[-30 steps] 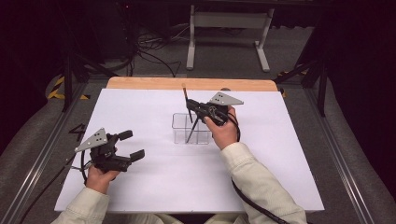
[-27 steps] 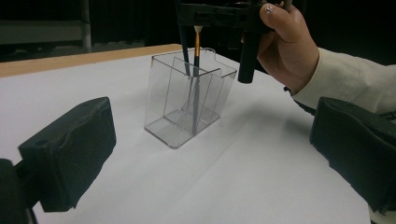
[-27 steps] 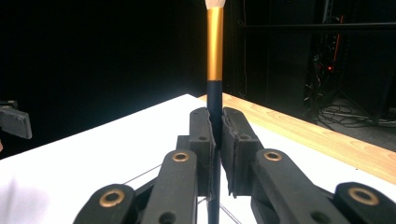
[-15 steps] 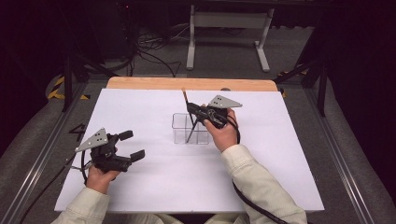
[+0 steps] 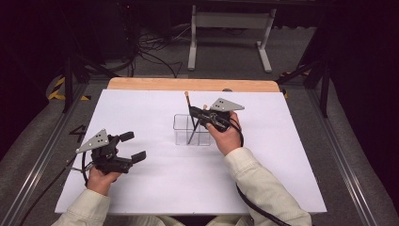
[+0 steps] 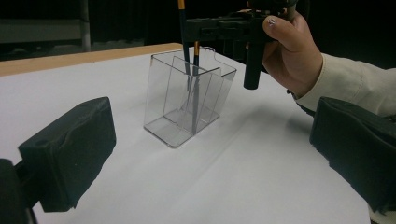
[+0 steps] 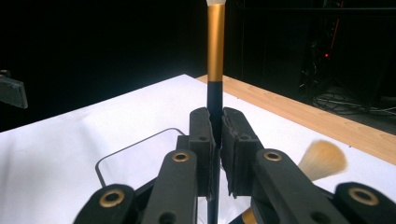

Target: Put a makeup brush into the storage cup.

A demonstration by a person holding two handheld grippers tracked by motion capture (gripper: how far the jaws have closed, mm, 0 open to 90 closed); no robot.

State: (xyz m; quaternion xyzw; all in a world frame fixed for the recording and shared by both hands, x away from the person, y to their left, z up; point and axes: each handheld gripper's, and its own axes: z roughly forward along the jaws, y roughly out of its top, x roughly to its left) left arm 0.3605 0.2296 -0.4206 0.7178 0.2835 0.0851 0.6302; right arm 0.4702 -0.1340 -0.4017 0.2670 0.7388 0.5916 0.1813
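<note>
A slim black brush (image 7: 215,70) with a gold ferrule stands tilted in a clear plastic holder (image 5: 192,130) near the middle of the white counter (image 5: 155,183). The right gripper (image 5: 203,116) is clamped on its handle just above the holder's rim. A second brush (image 7: 322,160) shows blurred beside the jaws. Bare counter lies all around the holder, well clear of every edge. The left gripper (image 5: 132,147) rests near the counter's left edge, jaws apart, holding nothing.
</note>
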